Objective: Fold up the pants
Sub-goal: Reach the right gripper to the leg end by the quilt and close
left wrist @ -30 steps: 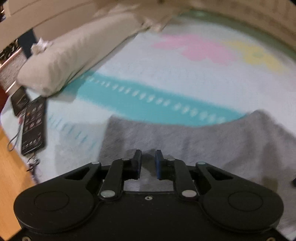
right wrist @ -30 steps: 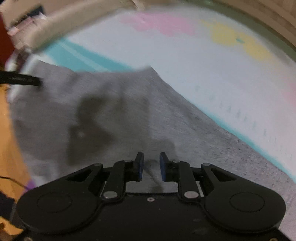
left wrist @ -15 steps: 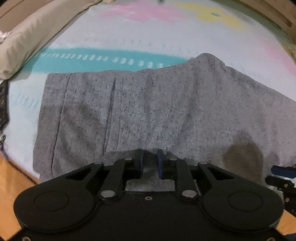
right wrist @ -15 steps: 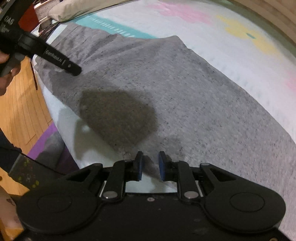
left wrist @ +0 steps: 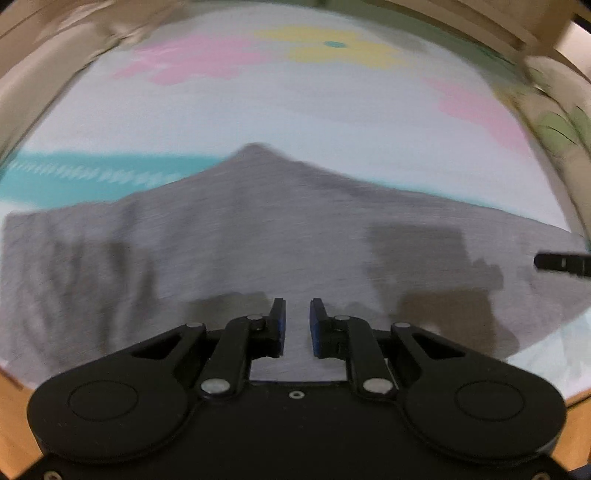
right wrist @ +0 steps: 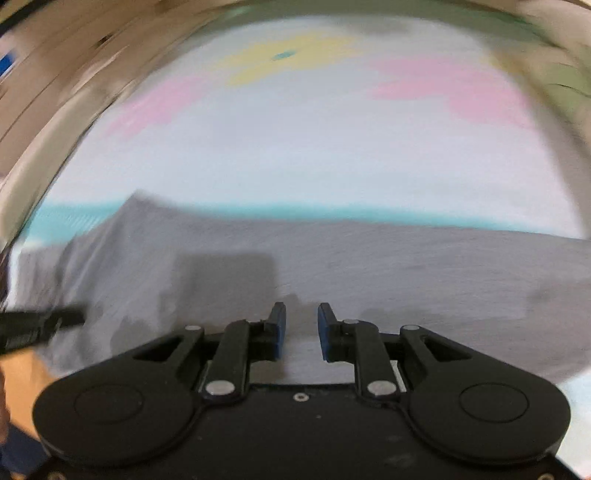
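Grey pants [left wrist: 258, 229] lie spread flat on a bed sheet [left wrist: 295, 110] printed with pink and yellow flowers and a teal stripe. They also show in the right wrist view [right wrist: 369, 258]. My left gripper [left wrist: 296, 317] hovers over the near edge of the pants, jaws a little apart and empty. My right gripper [right wrist: 301, 321] hovers over the near edge further right, jaws a little apart and empty. The right gripper's tip [left wrist: 561, 264] shows at the right edge of the left view. The left gripper's tip [right wrist: 40, 323] shows at the left edge of the right view. Both views are blurred.
The wooden bed frame [left wrist: 498, 22] curves around the far side of the sheet. A green leaf-print cloth [left wrist: 554, 125] lies at the right. Wooden floor [right wrist: 22, 365] shows below the bed's near edge.
Both grippers have swung to face across the bed, and both views are now motion-blurred. The jaws of both have opened slightly wider. The pants lie unmoved.
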Tool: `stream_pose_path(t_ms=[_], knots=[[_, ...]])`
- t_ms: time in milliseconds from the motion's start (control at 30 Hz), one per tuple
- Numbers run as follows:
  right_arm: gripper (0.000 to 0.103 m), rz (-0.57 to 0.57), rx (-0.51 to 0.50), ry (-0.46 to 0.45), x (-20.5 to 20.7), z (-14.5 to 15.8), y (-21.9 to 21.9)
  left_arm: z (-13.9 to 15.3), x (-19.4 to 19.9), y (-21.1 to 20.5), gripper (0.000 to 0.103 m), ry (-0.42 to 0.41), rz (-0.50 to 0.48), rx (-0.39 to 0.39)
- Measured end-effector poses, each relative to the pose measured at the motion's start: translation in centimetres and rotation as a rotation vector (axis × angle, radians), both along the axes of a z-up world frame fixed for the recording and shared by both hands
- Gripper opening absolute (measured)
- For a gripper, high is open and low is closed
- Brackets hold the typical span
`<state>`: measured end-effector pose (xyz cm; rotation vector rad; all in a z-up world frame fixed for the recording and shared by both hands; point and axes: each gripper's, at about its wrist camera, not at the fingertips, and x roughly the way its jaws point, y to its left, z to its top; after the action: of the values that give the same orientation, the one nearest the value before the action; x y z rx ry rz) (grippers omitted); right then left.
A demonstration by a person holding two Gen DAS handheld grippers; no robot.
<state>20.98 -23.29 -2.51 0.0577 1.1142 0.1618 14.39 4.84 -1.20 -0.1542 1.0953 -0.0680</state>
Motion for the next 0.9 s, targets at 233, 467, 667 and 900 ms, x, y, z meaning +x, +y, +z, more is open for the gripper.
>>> stream_pose_path(t_ms=[233,467,667,900], knots=[[0.025,-0.302,-0.051,-0.063,-1.8,1.2,-12.2,-0.2,2.1,-7.8,0.023,-0.034,-0.114,-0.001],[0.027,-0.509,-0.037,-0.085,-3.8,0.6,-18.8,-1.0,3.9,-14.3,0.023,-0.064,-0.220,0.001],[0.030,-0.543,-0.050,-0.156,-5.7,-0.1,-21.4,-1.8,5.5,-18.5,0.023,-0.054,-0.309,-0.025],[0.026,-0.539,-0.078,-0.219,-6.9,-0.8,-22.9,-3.8,9.1,-22.3,0.023,-0.042,-0.335,-0.036]])
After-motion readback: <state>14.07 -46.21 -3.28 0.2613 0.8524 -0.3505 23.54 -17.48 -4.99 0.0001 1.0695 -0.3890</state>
